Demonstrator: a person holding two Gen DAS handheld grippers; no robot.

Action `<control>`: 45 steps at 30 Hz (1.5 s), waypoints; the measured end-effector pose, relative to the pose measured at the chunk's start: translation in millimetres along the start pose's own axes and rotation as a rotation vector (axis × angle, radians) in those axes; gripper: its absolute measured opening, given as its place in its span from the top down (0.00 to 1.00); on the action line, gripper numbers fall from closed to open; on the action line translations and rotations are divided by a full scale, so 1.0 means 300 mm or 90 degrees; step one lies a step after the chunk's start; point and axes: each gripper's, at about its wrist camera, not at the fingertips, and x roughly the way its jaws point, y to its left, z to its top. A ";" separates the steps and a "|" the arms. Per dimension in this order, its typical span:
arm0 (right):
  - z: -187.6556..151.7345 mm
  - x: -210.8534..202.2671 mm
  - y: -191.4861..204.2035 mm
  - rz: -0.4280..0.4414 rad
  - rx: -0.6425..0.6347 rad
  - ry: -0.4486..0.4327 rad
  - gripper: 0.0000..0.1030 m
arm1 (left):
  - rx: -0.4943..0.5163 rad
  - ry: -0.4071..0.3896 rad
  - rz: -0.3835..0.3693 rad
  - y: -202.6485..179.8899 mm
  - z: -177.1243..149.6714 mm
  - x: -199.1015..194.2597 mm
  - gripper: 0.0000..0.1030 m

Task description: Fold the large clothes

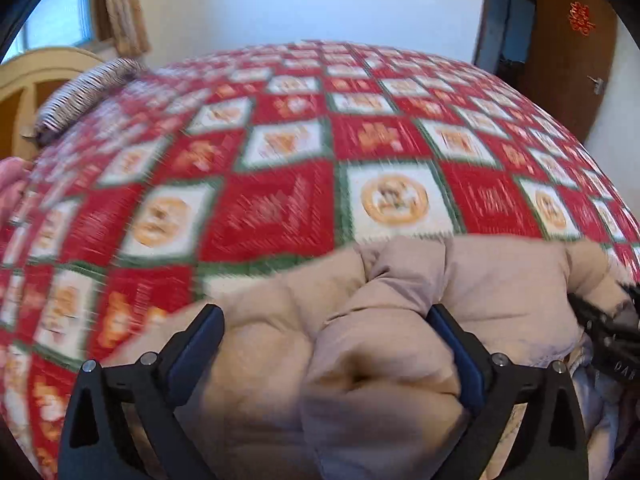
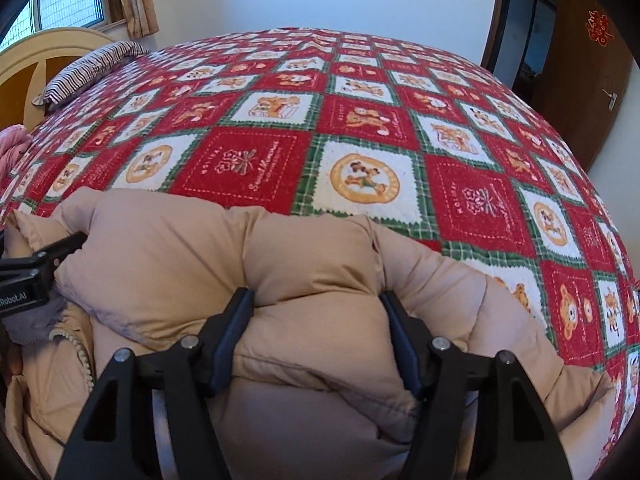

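Left wrist view blurred: my left gripper (image 1: 326, 344) and right gripper (image 2: 316, 328) each stand with jaws spread around bulges of the beige quilted down jacket (image 2: 304, 264) on the red-and-white checked bedspread (image 2: 248, 164), striped pillow (image 2: 92, 68) by the cream headboard (image 2: 48, 46).

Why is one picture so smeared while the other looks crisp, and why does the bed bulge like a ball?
Left wrist view: motion blur smears the red patchwork bedspread, while the beige puffy jacket near the left gripper stays fairly sharp. Right wrist view: crisp, bedspread prints legible. Both views: the fisheye lens bends the flat bed into a dome, with dark corners.
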 end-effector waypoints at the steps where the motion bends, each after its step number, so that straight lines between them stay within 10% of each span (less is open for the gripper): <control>1: 0.004 -0.005 -0.001 0.000 -0.001 0.002 0.34 | -0.011 -0.018 0.003 0.007 0.013 -0.038 0.02; 8: 0.019 -0.203 -0.062 -0.014 0.049 -0.118 0.45 | -0.046 -0.058 -0.087 -0.066 0.064 -0.156 0.03; 13: -0.004 -0.105 -0.086 -0.020 0.061 -0.052 0.53 | -0.005 0.079 -0.029 -0.129 -0.035 0.060 0.02; 45: -0.036 -0.017 -0.064 -0.049 0.037 -0.023 0.51 | -0.016 0.051 -0.021 -0.132 -0.061 0.083 0.01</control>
